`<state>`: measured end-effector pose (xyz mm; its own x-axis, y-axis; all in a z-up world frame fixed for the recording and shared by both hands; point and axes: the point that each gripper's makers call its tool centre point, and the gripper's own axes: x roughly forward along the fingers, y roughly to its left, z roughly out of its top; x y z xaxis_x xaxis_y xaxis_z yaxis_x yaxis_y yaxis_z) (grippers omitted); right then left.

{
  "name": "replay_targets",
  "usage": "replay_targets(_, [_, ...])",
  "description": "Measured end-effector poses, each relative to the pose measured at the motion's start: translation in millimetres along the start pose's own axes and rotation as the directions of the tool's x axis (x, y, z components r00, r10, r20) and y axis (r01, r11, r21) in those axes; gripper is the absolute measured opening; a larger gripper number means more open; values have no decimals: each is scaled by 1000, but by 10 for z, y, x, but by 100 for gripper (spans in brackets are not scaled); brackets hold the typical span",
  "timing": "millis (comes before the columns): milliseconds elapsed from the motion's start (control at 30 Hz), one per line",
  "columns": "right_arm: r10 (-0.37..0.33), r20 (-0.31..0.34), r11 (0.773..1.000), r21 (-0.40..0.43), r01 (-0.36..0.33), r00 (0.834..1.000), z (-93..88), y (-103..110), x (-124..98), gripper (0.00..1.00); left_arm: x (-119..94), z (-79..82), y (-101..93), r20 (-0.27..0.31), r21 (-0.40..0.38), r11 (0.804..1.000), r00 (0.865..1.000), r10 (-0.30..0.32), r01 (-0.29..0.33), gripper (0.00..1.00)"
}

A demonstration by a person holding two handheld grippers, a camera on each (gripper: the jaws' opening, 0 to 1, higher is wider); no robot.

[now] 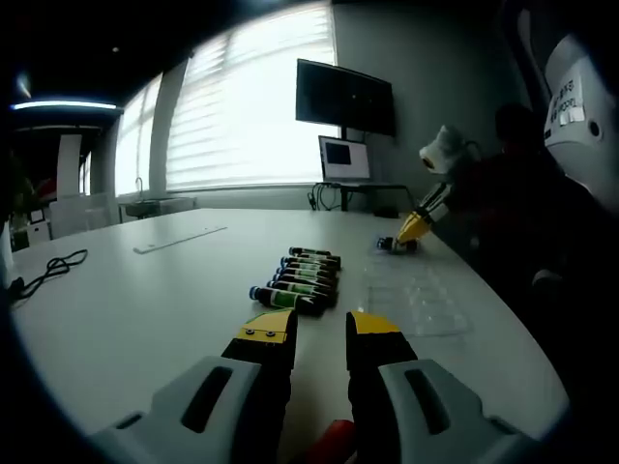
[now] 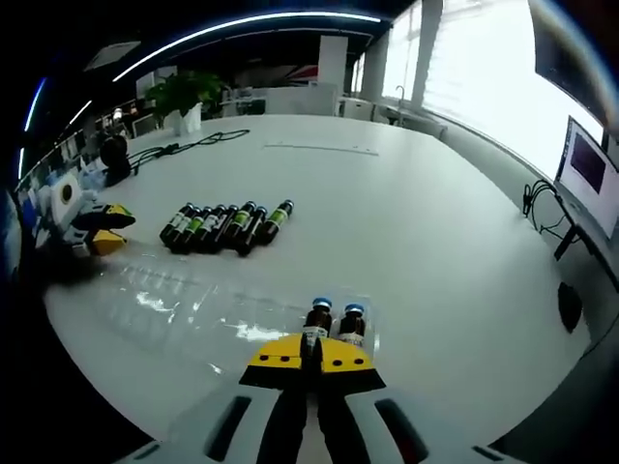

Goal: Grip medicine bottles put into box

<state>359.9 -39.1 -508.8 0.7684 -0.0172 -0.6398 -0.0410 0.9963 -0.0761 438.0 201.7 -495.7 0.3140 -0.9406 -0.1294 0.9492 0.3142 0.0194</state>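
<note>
Right gripper (image 2: 309, 360) clamps upright bottle (image 2: 316, 327); left gripper (image 1: 319, 333) jaws apart; 6 bottles (image 2: 224, 226) lying parallel

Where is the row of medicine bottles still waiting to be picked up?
The row of medicine bottles lies on the white table ahead of the left gripper, beside the clear plastic tray.

Office or meeting-room setting. Indicators: a large white oval counter (image 2: 406, 222); a wall-mounted dark monitor (image 1: 345, 97) above a smaller screen (image 1: 343, 158) on a side desk; wide windows with closed blinds (image 1: 253, 106); linear ceiling light strips (image 2: 242, 24); a potted plant (image 2: 184, 97); loose black cables (image 1: 53, 269) on the counter.
</note>
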Motion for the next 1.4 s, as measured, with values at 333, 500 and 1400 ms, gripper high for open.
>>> replay_targets(333, [-48,138,997,63,39,989,96,9,-104,0,-2,3,-4,1,1,1000,1000,-1,1,14])
replay_targets(500, [-73,184,994,89,57,980,105,-27,-127,1,4,4,-4,0,2,1000,1000,0,0,14])
replay_targets(1400, [-123,341,989,124,86,932,149,80,-203,2,12,11,-21,4,-2,1000,1000,-1,1,14])
